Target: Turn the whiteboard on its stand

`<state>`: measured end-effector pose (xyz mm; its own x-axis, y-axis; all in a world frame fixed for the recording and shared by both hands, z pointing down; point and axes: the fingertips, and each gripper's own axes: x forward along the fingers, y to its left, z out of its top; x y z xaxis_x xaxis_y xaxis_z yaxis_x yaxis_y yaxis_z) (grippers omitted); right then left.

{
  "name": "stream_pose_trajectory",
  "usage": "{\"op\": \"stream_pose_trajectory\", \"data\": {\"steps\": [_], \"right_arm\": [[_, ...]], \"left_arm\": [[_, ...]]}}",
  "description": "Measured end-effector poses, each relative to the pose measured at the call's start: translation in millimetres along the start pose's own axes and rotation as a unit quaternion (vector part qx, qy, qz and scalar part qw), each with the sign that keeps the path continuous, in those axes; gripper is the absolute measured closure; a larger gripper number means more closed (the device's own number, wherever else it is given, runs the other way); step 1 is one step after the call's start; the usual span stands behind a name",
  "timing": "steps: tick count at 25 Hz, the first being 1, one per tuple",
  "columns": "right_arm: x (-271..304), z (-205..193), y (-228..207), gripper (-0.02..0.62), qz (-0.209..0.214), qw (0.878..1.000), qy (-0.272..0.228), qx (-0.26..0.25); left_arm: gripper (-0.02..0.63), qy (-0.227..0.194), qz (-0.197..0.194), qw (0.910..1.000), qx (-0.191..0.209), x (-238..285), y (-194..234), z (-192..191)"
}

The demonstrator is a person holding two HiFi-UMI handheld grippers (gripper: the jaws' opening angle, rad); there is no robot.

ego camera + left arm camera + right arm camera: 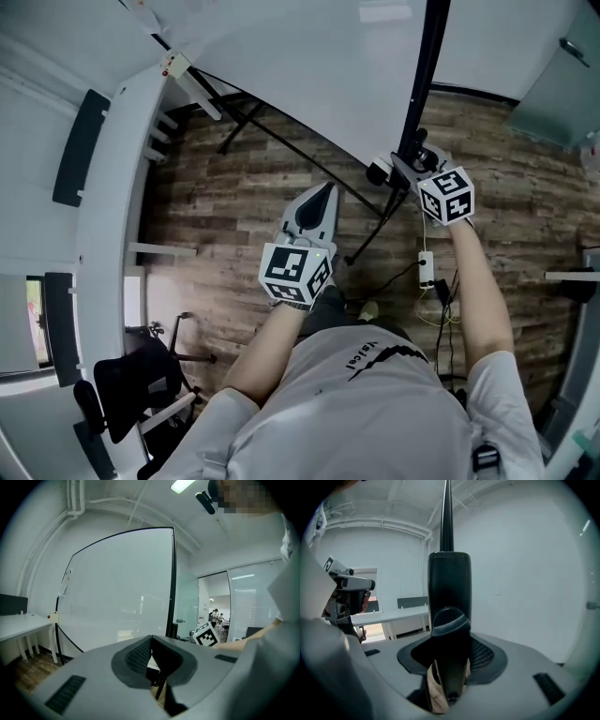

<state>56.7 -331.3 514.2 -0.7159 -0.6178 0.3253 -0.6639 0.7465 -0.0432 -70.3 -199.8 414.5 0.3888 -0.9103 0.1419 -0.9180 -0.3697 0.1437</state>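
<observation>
**Whiteboard** [309,66]: a large white panel in a thin black frame, mounted on a black stand over a wood-plank floor [234,225]. In the head view it lies tilted across the upper picture. In the left gripper view [117,588] it stands upright and its face is blank.

**Stand post** [427,66]: a black upright at the whiteboard's right edge. The black legs [272,136] spread over the floor beneath the board.

**Right gripper** [408,167]: at the post, just below the whiteboard's edge. Its tongs [450,639] are spread wide and clamped on the black post [449,588], which fills the gap between them.

**Left gripper** [323,187]: held in the air in front of the whiteboard, clear of it. Its tongs [151,639] are closed together with nothing between them.

**White desk** [18,625]: to the left of the whiteboard, against the wall.

**Black chair** [131,384]: well away from the whiteboard, beside the person's left arm.

**Power strip** [426,269]: on the floor below the post, with its cables trailing toward the person.
</observation>
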Motion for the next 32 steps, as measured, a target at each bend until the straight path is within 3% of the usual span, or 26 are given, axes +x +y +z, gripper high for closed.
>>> {"op": "stream_pose_trajectory", "data": {"steps": [19,32], "right_arm": [[-74.4,-29.9,-26.0,0.408,-0.026,0.999,0.036,-0.001],[-93.8,-39.1,-30.6,0.408,-0.115,0.993,0.026,0.018]], "left_arm": [[0.593,0.015,-0.086,0.9962,0.002,3.0,-75.9,-14.3],[0.593,0.031,-0.104,0.9941,-0.01,-4.5,-94.5,-34.0]]}}
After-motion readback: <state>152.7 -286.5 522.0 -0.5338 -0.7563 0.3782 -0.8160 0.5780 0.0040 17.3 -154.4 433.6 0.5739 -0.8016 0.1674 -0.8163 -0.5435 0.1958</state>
